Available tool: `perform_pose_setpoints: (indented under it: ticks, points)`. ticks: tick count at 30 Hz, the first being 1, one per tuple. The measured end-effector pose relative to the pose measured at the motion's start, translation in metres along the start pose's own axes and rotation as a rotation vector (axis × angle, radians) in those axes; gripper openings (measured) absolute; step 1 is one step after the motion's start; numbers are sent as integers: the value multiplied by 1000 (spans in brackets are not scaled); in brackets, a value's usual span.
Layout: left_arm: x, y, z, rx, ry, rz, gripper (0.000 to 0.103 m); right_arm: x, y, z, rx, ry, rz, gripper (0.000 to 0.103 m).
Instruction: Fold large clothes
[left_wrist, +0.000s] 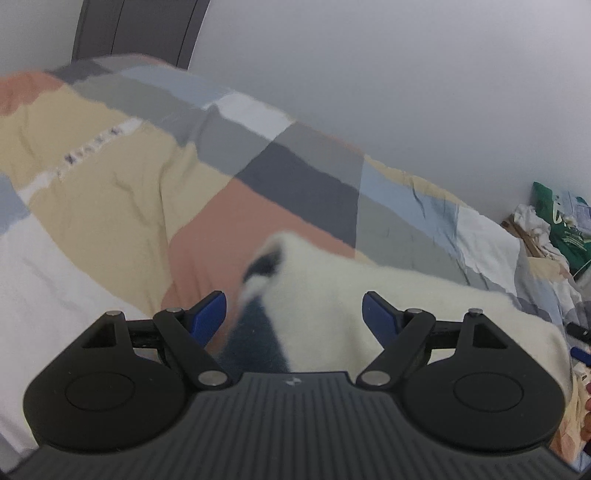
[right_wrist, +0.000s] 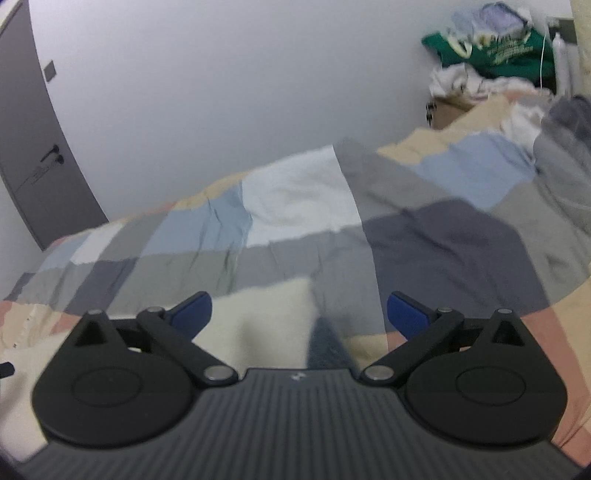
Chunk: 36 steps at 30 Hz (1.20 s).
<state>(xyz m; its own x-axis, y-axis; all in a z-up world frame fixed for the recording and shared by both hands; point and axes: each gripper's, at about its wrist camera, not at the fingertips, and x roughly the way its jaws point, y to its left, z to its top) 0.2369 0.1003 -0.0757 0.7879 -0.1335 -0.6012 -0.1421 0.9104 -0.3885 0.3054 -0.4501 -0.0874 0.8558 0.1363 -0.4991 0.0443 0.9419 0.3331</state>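
A fluffy cream garment (left_wrist: 388, 302) with a dark navy part (left_wrist: 255, 332) lies on a patchwork quilt (left_wrist: 295, 177), just ahead of my left gripper (left_wrist: 295, 314). That gripper is open; its blue pads (left_wrist: 210, 314) stand wide apart on either side of the cloth without pressing on it. In the right wrist view a corner of the cream garment (right_wrist: 266, 314) and a navy strip (right_wrist: 325, 343) lie low between the blue pads (right_wrist: 406, 317) of my right gripper (right_wrist: 299, 315). It is open too, spread very wide. Both views are blurred.
The quilt (right_wrist: 443, 240) covers a bed along a white wall (right_wrist: 221, 92). A heap of clothes with a green bag (right_wrist: 498, 48) sits at the bed's far end, also the green bag (left_wrist: 561, 229) in the left view. A grey door (right_wrist: 33, 147) stands at left.
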Motion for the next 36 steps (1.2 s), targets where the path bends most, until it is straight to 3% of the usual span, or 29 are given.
perform_pose_setpoints:
  ticks: [2, 5, 6, 7, 9, 10, 15, 17, 21, 29, 34, 36]
  points:
    - [6, 3, -3, -20, 20, -12, 83, 11, 1, -2, -21, 12, -21, 102]
    - [16, 1, -6, -27, 26, -22, 82, 26, 4, -8, -43, 52, 25, 96]
    - [16, 1, -6, -23, 19, -19, 80, 30, 7, -10, -49, 71, 39, 88]
    - [16, -1, -7, -15, 12, -9, 75, 31, 9, -12, -56, 80, 53, 71]
    - [15, -2, -7, -7, 2, -5, 68, 32, 16, -13, -81, 79, 63, 59]
    - [13, -5, -7, -1, -7, 0, 63, 30, 19, -14, -91, 57, 64, 46]
    - [7, -8, -6, 16, -46, -3, 35, 26, 18, -8, -65, 26, 97, 31]
    - [3, -10, -3, 17, -60, -14, 30, 17, 22, -5, -92, -21, 117, 30]
    - [-3, -14, 7, 12, -87, -49, 28, 10, 19, 1, -57, -79, 116, 30]
    - [34, -8, 6, 29, 33, 13, 31, 48, 15, -15, -72, 37, 14, 33]
    - [32, -3, 6, 3, 35, -6, 35, 49, 23, -19, -93, 48, -22, 35]
    - [28, -3, 6, -3, 30, -9, 42, 43, 24, -17, -84, 39, -23, 36]
